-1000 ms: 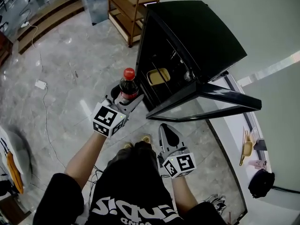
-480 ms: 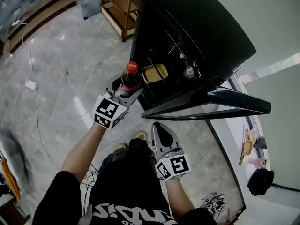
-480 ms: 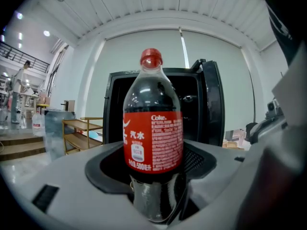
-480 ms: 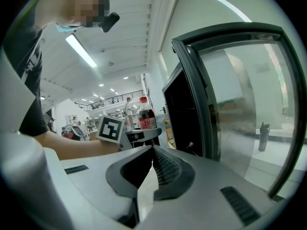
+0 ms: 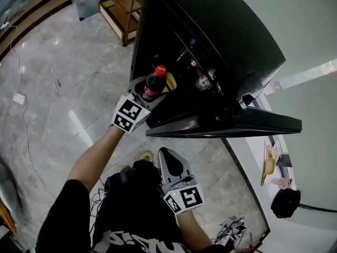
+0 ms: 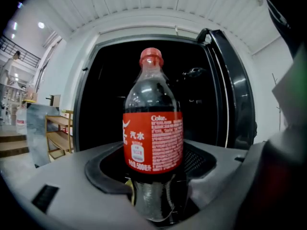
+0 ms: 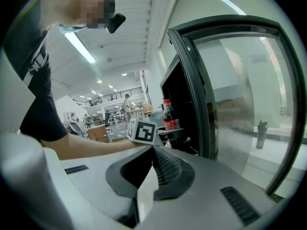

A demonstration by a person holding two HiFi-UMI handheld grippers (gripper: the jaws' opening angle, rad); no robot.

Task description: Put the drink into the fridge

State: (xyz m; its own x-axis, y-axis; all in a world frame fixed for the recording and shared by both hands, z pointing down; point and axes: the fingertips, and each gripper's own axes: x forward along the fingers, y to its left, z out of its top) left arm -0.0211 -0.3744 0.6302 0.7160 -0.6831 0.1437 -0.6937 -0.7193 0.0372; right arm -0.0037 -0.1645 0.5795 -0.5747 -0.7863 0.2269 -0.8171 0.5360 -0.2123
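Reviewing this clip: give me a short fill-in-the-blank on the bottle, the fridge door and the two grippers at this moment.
1. The left gripper is shut on a cola bottle with a ____ cap.
2. The door of the fridge stands ____.
3. The right gripper has its jaws together and holds ____.

Missing words: red; open; nothing

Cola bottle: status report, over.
Left tongs shut on cola bottle, upright at open fridge mouth. Right tongs shut, empty. Other bottles inside, off to the side.
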